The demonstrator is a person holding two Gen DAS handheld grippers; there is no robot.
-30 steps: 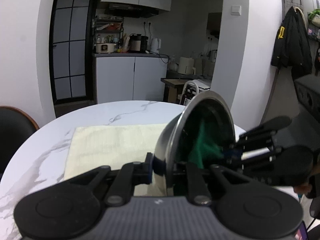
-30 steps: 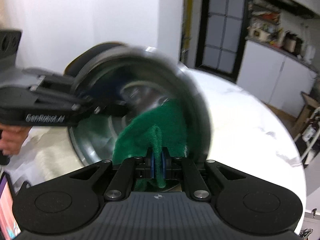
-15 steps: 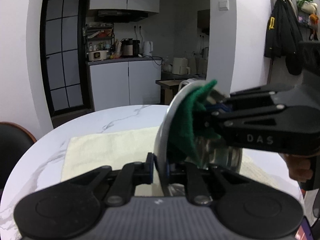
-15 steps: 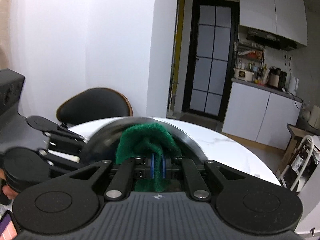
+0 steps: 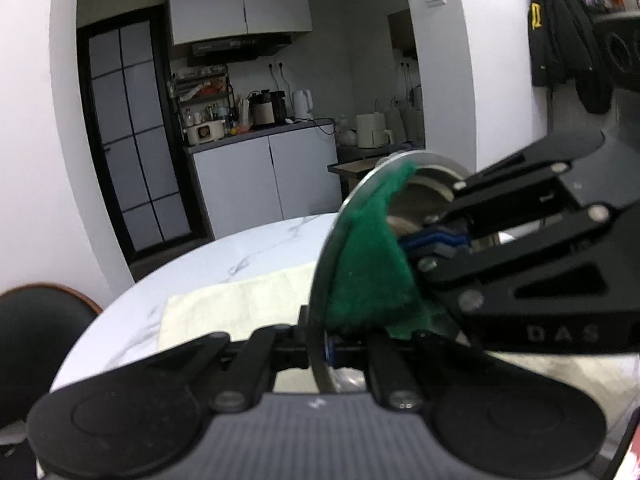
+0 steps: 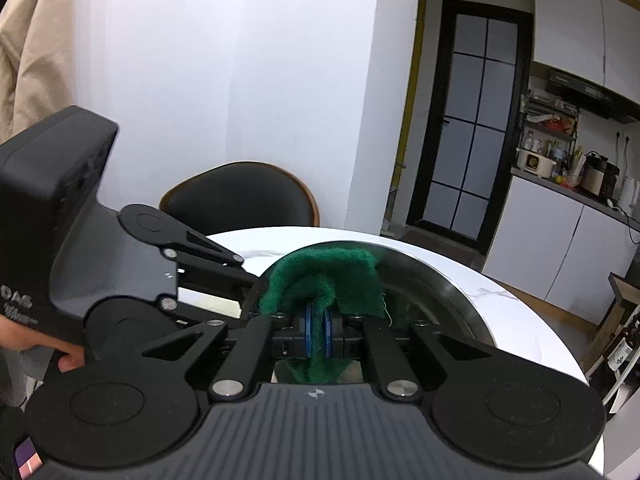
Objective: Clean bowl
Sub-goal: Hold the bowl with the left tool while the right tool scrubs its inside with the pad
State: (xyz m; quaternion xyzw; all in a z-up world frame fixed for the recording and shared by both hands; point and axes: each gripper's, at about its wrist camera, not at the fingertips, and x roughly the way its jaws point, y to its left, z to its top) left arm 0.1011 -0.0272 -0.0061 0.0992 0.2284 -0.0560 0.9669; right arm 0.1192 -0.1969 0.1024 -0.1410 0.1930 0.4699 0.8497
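A steel bowl is held up on edge above the table. My left gripper is shut on its lower rim, which passes between the pads. A green scouring cloth lies against the bowl's inside, up to the top rim. From the right, my right gripper is shut on that cloth. In the right wrist view the blue pads of my right gripper pinch the cloth, which bunches over the bowl. My left gripper reaches in from the left, its tips hidden behind the cloth.
Below lies a round white marble table with a cream towel spread on it. A black chair stands at the table's far side. A hand grips the left gripper's handle. Kitchen cabinets stand beyond.
The bowl has turned from open-side-on to nearly edge-on in the left wrist view. The cloth has slid from deep inside the bowl up to its top rim. The right wrist view has tilted upward.
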